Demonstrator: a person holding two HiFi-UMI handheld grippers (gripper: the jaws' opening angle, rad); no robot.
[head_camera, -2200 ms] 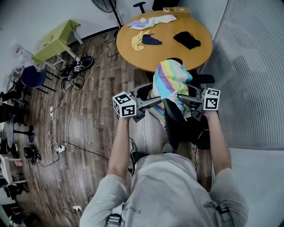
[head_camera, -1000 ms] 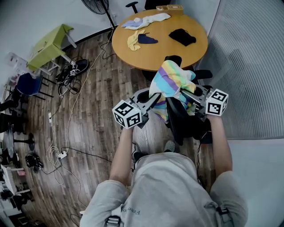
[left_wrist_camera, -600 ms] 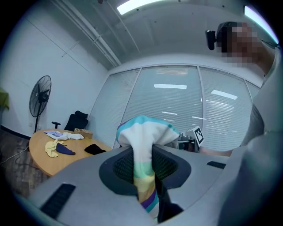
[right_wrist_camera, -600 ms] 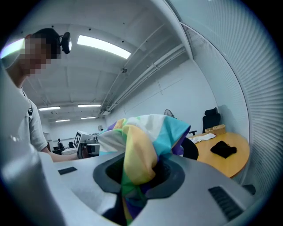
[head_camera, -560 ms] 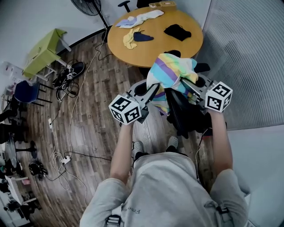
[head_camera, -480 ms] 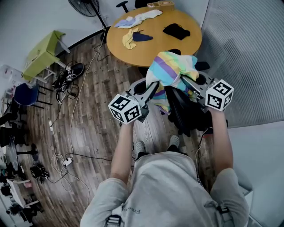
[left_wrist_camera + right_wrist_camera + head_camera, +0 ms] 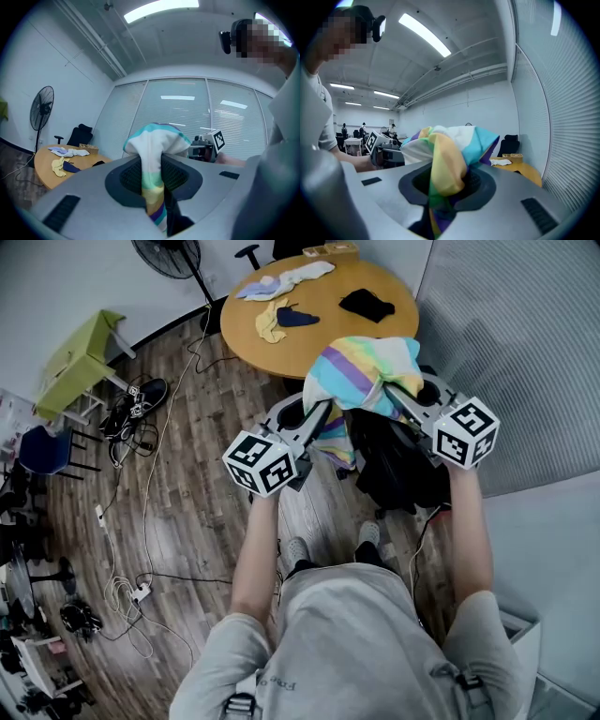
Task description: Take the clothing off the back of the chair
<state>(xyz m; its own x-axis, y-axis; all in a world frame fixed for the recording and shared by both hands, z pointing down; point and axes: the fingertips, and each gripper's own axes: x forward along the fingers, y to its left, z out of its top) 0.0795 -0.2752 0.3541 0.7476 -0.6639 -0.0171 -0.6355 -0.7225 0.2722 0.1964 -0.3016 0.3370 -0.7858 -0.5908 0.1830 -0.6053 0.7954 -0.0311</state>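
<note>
Head view: the striped clothing [image 7: 361, 371] stretches side to side between the left gripper [image 7: 322, 416] and the right gripper [image 7: 394, 396]. It sits above the black chair [image 7: 398, 470], tail hanging on the left-gripper side. Left gripper view: jaws narrow, pinching a bunched edge, cloth running right. Right gripper view: jaws clamped on a wad, cloth leading left, so I'd move both hands together.

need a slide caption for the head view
Left gripper and right gripper grip a pastel-striped garment over a black chair beside a round wooden table.
</note>
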